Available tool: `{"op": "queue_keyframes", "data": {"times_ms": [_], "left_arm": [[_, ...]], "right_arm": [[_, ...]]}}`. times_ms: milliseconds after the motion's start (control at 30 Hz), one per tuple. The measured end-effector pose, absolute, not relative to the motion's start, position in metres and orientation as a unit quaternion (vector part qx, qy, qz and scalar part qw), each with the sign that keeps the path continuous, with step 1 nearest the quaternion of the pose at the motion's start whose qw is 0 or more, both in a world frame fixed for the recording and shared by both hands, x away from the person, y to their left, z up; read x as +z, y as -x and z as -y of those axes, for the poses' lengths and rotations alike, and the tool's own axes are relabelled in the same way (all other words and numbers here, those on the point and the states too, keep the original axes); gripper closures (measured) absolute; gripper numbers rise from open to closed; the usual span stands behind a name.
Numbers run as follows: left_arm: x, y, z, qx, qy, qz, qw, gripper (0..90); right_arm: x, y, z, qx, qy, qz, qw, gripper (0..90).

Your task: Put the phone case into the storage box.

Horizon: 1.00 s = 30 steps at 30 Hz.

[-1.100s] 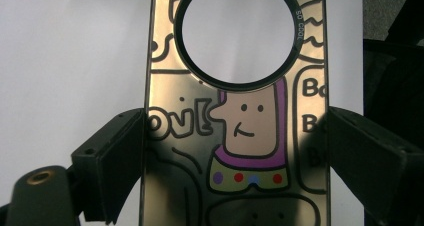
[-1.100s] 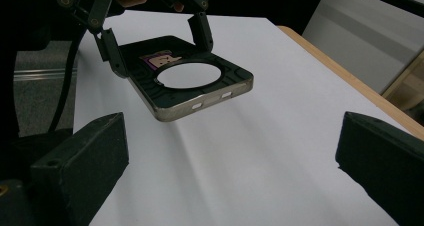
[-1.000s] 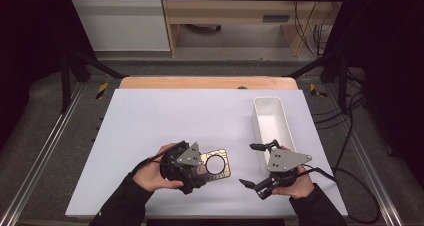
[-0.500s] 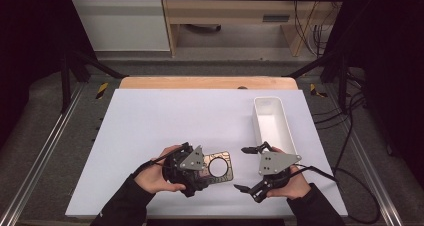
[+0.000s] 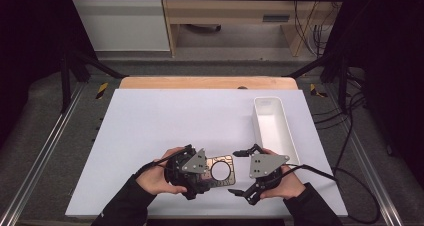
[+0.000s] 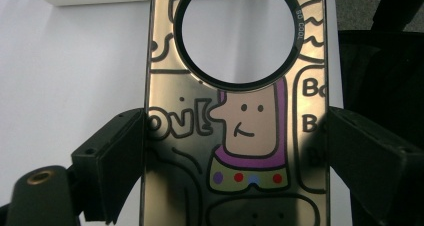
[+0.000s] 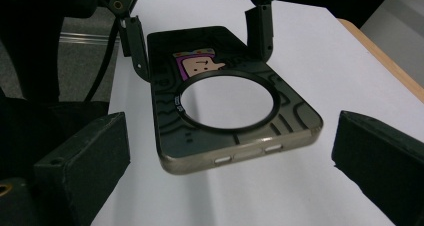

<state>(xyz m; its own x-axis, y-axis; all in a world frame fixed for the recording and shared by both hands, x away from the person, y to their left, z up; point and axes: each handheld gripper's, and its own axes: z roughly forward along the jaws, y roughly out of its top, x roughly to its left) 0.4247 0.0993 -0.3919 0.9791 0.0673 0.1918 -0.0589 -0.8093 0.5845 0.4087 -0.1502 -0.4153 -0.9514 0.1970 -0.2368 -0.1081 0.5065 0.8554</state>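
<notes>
The left hand-held gripper is clamping the phone case by its two long edges, its black jaws pressing flat against the sides, as the left gripper view shows. The case is a thin, glossy, rounded rectangle with a translucent brownish body, black cartoon outlines, a pink-faced figure in a purple collar with coloured dots, and a large black-rimmed round opening at its far end. The case is hanging just above the white surface, casting a shadow under its free end in the right gripper view.

The right hand-held gripper is sitting just beside the case's free end, on the side away from the left one. Its blocky matte-black jaws are standing wide apart, and the case is lying ahead of them, between their lines but not touched by either; small side buttons are showing along the near edge.

Farther from the case, toward the back right of the surface, a long, narrow white bin with smooth rounded walls is lying lengthwise.
</notes>
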Motion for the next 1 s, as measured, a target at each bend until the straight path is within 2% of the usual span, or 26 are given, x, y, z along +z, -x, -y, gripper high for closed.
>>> {"op": "queue_keyframes", "data": {"times_ms": [1000], "left_arm": [[-0.394, -0.419, -0.095, 0.086, -0.943, 0.033, 0.319, 11.5]], "right_arm": [[-0.428, -0.417, 0.137, 0.511, 0.004, -0.853, 0.104, 8.0]]}}
